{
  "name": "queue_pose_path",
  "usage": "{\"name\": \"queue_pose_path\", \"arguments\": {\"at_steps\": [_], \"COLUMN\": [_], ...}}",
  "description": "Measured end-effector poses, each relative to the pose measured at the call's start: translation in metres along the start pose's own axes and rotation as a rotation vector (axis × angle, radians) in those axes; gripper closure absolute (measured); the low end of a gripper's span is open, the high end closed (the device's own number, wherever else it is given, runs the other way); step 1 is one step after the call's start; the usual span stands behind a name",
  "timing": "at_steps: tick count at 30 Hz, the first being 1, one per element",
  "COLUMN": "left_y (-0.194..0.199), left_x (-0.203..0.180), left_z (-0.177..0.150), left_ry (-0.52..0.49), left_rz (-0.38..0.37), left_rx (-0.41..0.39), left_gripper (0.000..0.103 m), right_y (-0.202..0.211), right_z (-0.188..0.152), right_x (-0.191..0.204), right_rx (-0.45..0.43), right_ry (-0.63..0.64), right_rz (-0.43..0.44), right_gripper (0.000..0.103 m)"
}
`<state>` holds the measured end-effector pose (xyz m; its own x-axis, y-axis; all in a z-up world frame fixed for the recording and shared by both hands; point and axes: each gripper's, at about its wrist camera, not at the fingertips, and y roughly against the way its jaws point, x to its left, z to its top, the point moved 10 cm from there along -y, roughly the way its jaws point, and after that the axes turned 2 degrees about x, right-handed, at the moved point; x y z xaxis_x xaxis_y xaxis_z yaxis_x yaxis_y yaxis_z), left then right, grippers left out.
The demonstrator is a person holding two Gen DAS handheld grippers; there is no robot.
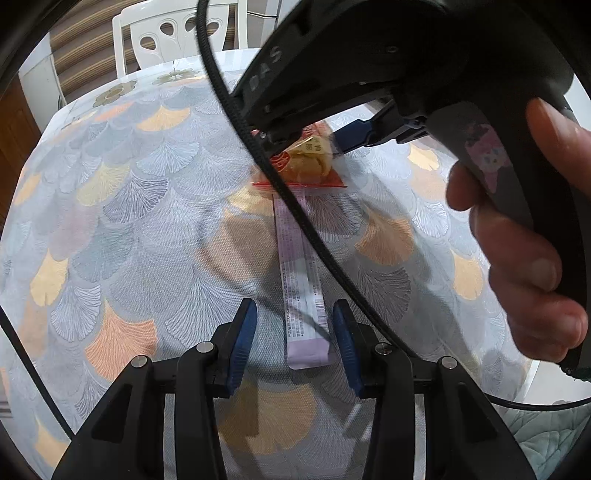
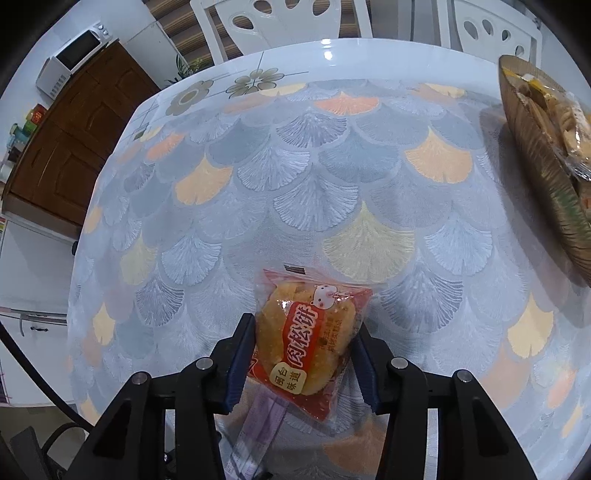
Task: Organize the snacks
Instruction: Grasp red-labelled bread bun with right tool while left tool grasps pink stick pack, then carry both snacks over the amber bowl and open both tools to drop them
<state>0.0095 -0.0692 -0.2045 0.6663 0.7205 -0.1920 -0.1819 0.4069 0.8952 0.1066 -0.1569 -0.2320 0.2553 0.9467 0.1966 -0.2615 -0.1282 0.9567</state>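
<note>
A red-wrapped pastry packet (image 2: pixel 310 343) lies on the patterned tablecloth between the blue pads of my right gripper (image 2: pixel 304 356); the pads press its sides. It also shows in the left wrist view (image 1: pixel 306 158), under the right gripper (image 1: pixel 314 142). A long lilac snack stick packet (image 1: pixel 301 280) lies flat on the cloth, its near end between the open pads of my left gripper (image 1: pixel 295 339), which touch nothing. Its far end lies under the pastry packet (image 2: pixel 258 428).
A woven brown basket (image 2: pixel 546 177) with several wrapped snacks stands at the table's right edge. White plastic chairs (image 2: pixel 280 22) stand behind the table. A black cable (image 1: pixel 295 206) crosses over the stick packet. A wooden cabinet (image 2: pixel 74 140) stands left.
</note>
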Motion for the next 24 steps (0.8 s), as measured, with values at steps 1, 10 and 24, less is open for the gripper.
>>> {"name": "queue_pose_path", "arguments": {"at_steps": [1,10,24], "left_y": [-0.001,-0.004,0.030], "left_x": [-0.001,0.000,-0.021], "left_z": [0.001,0.007,0.026], "left_ry": [-0.002,-0.017,0.021], "left_rz": [0.002,0.037,-0.002], "left_rx": [0.001,-0.015,-0.084], "left_gripper": [0.063,0.086,0.086], "right_y": [0.002,0.035,0.087], "right_z": [0.000,-0.006,-0.016], "right_x": [-0.002,-0.033,-0.078], "right_rx": [-0.001,-0.053,-0.133], "right_ry": [-0.007,-0.078,-0.157], "right_rz": [0.004,0.028,0.053], "right_gripper": [0.055,0.056,0.056]}}
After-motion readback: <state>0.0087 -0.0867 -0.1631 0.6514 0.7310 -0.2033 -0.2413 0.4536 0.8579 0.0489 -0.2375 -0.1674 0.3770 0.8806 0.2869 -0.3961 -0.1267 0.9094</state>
